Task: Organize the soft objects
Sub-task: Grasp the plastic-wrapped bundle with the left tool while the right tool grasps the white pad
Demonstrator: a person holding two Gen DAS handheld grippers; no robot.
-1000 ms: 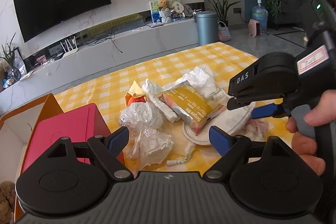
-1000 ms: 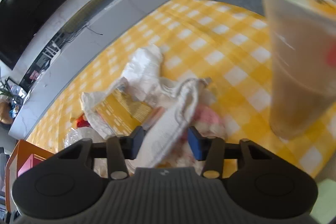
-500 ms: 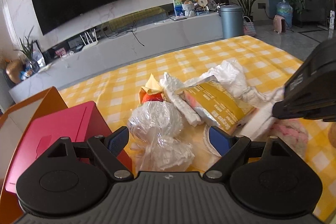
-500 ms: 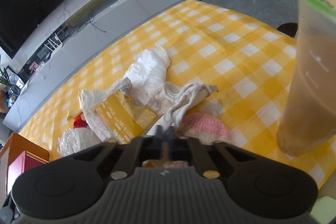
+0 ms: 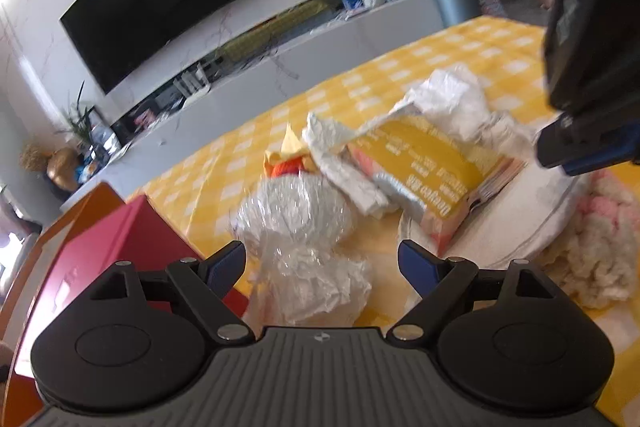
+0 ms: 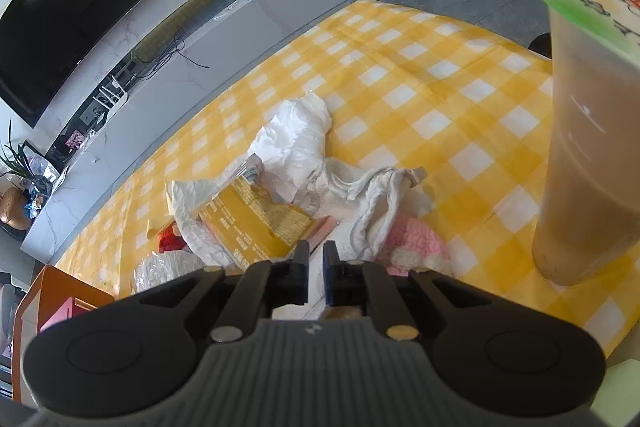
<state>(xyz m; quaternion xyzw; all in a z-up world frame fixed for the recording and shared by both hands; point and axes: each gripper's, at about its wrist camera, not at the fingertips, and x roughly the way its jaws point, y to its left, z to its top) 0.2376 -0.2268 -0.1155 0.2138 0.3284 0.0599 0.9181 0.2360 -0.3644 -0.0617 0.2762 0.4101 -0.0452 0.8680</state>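
The right gripper has clamped the white cloth to lift it; the left gripper, released, nears the clear plastic wrap.

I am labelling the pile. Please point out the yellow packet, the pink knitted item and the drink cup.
yellow packet (image 6: 256, 223): right wrist view, printed face.
pink knitted item (image 6: 416, 241): right wrist view, fluffy top.
drink cup (image 6: 592, 163): right wrist view, side wall.

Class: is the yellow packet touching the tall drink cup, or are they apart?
Apart. The right wrist view shows bare checked tablecloth between the yellow packet and the tall drink cup, with white cloth also lying between them.
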